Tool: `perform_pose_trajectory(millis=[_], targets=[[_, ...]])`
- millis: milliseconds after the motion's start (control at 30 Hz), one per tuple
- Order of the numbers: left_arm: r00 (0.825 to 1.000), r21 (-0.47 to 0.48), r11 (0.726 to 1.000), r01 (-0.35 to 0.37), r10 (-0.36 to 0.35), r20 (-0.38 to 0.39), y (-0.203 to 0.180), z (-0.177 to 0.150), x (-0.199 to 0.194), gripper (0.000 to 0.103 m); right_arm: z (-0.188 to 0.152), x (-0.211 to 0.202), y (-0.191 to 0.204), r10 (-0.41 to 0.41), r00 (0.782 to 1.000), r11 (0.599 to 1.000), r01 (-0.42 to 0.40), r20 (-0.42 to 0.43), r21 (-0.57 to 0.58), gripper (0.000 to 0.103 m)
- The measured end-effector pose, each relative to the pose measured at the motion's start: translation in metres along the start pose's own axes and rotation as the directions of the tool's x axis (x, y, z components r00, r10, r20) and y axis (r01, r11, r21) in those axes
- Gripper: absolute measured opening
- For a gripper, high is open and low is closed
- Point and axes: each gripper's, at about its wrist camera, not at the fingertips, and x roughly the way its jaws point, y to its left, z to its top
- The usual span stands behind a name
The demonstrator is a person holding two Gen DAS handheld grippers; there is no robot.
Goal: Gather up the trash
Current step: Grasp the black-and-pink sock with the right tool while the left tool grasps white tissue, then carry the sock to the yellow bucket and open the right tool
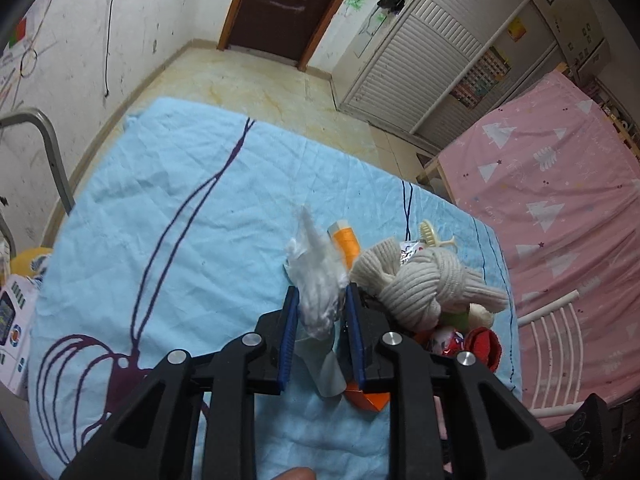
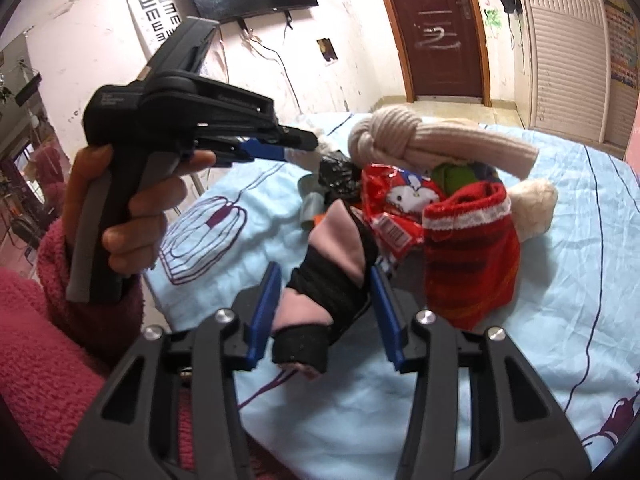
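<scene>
In the left wrist view my left gripper (image 1: 322,292) is shut on a crumpled white plastic wrapper (image 1: 318,276), which sticks up past the blue pads. The right wrist view shows that same left gripper (image 2: 308,140) from the side, held by a hand in a pink fleece sleeve, with the white wrapper (image 2: 322,136) at its tip. My right gripper (image 2: 326,276) has its jaws closed on a pink and black sock (image 2: 332,280), low over the light blue cloth (image 2: 520,360). A red cartoon snack wrapper (image 2: 400,200) and crumpled black plastic (image 2: 340,176) lie in the pile just beyond.
A knotted cream knit piece (image 1: 420,280), a red sock (image 2: 468,248), an orange tube (image 1: 346,244), a cream comb (image 1: 430,234) and an orange scrap (image 1: 368,398) crowd the cloth's right side. A pink bed (image 1: 560,200) stands to the right. A toy box (image 1: 12,320) sits at the left.
</scene>
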Motion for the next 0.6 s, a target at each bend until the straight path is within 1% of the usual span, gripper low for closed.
perform_pose_trajectory(millis=[67, 167, 200, 267, 333, 367, 400, 433, 600], targets=[[1.0, 0.014, 1.0, -0.021, 0.021, 0.014, 0.003, -0.003, -0.006, 0.015, -0.002, -0.002, -0.004, 0.002, 1.0, 1.0, -0.002, 0.008, 0.003, 0.044], [0.999, 0.02, 0.999, -0.05, 0.05, 0.01, 0.001, -0.001, -0.005, 0.014, -0.004, -0.005, -0.008, 0.001, 1.0, 1.0, -0.001, 0.015, 0.007, 0.044], [0.998, 0.022, 0.998, -0.062, 0.061, 0.011, 0.001, -0.002, -0.004, 0.009, -0.005, -0.006, -0.007, 0.001, 1.0, 1.0, -0.001, 0.018, 0.008, 0.04], [0.997, 0.034, 0.996, -0.077, 0.077, 0.009, 0.003, 0.0, 0.002, 0.005, -0.005, -0.009, -0.007, 0.004, 1.0, 1.0, -0.004, 0.03, 0.007, 0.036], [0.995, 0.048, 0.994, -0.102, 0.101, 0.025, 0.003, 0.002, 0.001, 0.002, -0.004, -0.012, -0.007, 0.002, 0.999, 1.0, -0.002, 0.042, 0.008, 0.034], [0.994, 0.053, 0.993, -0.107, 0.106, 0.033, 0.002, 0.002, 0.0, 0.001, -0.004, -0.013, -0.007, -0.005, 0.999, 1.0, 0.005, 0.045, 0.006, 0.026], [0.994, 0.056, 0.993, -0.109, 0.107, 0.04, 0.001, 0.003, -0.001, 0.001, -0.004, -0.012, -0.007, -0.015, 0.999, 1.0, 0.015, 0.045, 0.003, 0.015], [0.993, 0.052, 0.993, -0.108, 0.106, 0.043, 0.001, 0.002, -0.002, 0.001, -0.004, -0.011, -0.007, -0.027, 0.999, 1.0, 0.027, 0.04, 0.001, 0.012], [0.992, 0.054, 0.991, -0.122, 0.12, 0.05, -0.001, 0.001, -0.003, 0.001, -0.007, -0.007, -0.006, -0.009, 1.0, 1.0, 0.009, 0.019, -0.003, 0.011]])
